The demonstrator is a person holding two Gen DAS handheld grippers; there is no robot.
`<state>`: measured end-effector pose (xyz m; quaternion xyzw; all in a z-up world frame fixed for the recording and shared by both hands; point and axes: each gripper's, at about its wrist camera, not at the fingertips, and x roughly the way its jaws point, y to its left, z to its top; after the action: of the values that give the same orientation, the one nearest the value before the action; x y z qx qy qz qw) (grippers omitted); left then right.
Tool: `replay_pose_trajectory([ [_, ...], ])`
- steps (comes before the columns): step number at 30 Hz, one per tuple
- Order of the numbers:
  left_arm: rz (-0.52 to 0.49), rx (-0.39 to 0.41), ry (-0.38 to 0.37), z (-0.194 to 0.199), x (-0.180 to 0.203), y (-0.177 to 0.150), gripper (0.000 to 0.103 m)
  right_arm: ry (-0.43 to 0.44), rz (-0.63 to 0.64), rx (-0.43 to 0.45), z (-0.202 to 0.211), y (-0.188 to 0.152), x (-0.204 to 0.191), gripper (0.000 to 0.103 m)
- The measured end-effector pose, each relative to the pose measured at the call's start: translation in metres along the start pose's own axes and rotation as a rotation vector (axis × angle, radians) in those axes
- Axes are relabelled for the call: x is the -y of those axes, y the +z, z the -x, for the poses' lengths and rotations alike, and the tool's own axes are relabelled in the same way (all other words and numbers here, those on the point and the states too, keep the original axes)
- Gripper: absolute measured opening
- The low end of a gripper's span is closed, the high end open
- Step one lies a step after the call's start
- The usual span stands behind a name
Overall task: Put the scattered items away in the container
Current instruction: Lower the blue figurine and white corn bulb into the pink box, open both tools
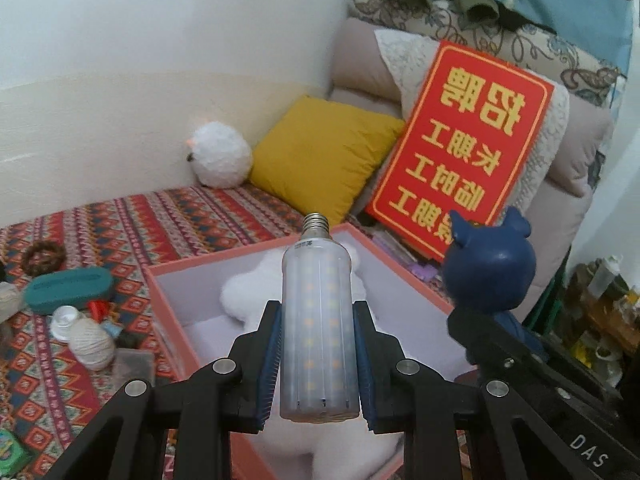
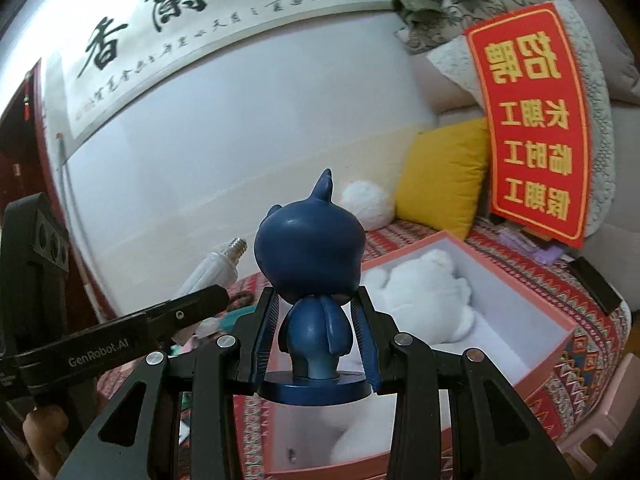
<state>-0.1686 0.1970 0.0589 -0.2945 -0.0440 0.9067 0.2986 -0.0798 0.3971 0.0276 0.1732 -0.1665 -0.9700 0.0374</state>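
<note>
My left gripper (image 1: 318, 312) is shut on a frosted LED corn bulb (image 1: 316, 320), held above the open pink box (image 1: 160, 276), screw base pointing away. A white plush toy (image 1: 248, 292) lies inside the box. My right gripper (image 2: 316, 300) is shut on a dark blue cartoon figurine (image 2: 310, 256) with a round base, held over the box's (image 2: 560, 320) near left corner. The figurine (image 1: 490, 264) and the right gripper show at the right of the left wrist view. The bulb (image 2: 216, 268) and the left gripper's arm show at the left of the right wrist view.
On the patterned cloth left of the box lie a teal case (image 1: 68, 288), a twine ball (image 1: 94, 344), a white cap (image 1: 64, 320) and a brown ring (image 1: 42, 256). A yellow cushion (image 1: 324, 156), a red sign (image 1: 464, 148) and a white plush ball (image 1: 220, 154) stand behind.
</note>
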Motion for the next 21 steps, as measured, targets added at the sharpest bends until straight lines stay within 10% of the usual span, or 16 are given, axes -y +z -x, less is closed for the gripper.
replay_pose_trajectory([
  [19,-0.067,-0.133,0.129,-0.093,0.018,-0.015,0.029,-0.159,-0.076,-0.117,-0.061,-0.013,0.071,0.047],
  [21,-0.050,-0.140,0.131,-0.095,0.015,-0.014,0.062,-0.176,-0.077,-0.098,-0.060,-0.012,0.071,0.064],
])
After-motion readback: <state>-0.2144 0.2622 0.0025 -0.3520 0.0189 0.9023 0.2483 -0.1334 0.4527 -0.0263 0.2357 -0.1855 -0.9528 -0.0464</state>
